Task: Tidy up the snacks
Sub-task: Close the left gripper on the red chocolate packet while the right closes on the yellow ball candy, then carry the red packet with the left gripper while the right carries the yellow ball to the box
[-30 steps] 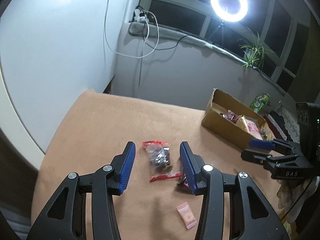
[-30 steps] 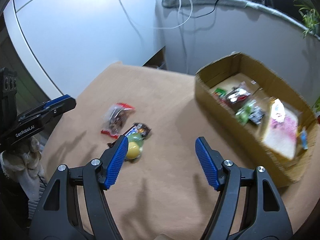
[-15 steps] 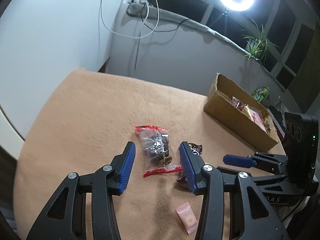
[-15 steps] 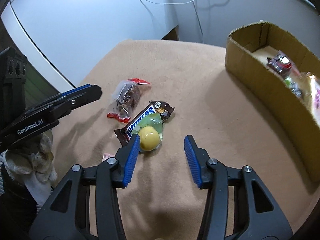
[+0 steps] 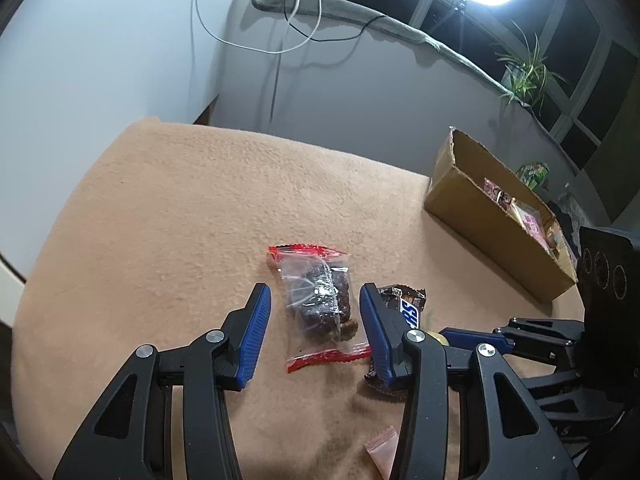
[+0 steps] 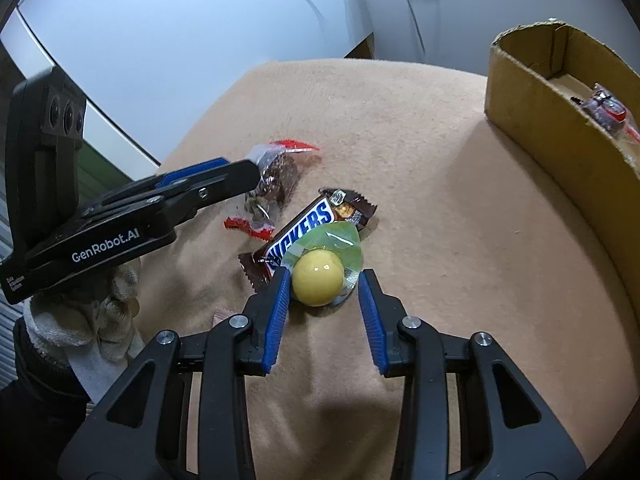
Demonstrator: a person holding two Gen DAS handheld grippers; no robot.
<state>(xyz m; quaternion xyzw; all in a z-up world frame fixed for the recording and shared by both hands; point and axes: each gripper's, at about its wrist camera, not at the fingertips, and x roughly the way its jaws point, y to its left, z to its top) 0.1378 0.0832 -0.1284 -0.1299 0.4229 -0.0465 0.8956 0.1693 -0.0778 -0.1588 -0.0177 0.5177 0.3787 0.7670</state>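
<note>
A clear bag of dark snacks with red ends (image 5: 320, 300) lies on the tan cloth between the open fingers of my left gripper (image 5: 314, 320); it also shows in the right wrist view (image 6: 276, 184). My right gripper (image 6: 324, 284) is open around a yellow ball in a green wrapper (image 6: 318, 272), which lies partly on a Snickers bar (image 6: 308, 224). The Snickers bar (image 5: 408, 308) sits right of the left gripper's right finger. A cardboard box (image 6: 532, 92) holding several snacks stands at the right, also in the left wrist view (image 5: 480, 208).
A small pink packet (image 5: 382, 446) lies on the cloth near me. The left gripper's body (image 6: 80, 216) reaches in from the left in the right wrist view. A wall with cables and a windowsill with a plant (image 5: 524, 76) lie beyond the table.
Both grippers have moved forward and down. The left now straddles the clear bag. The right has narrowed and now straddles the yellow ball.
</note>
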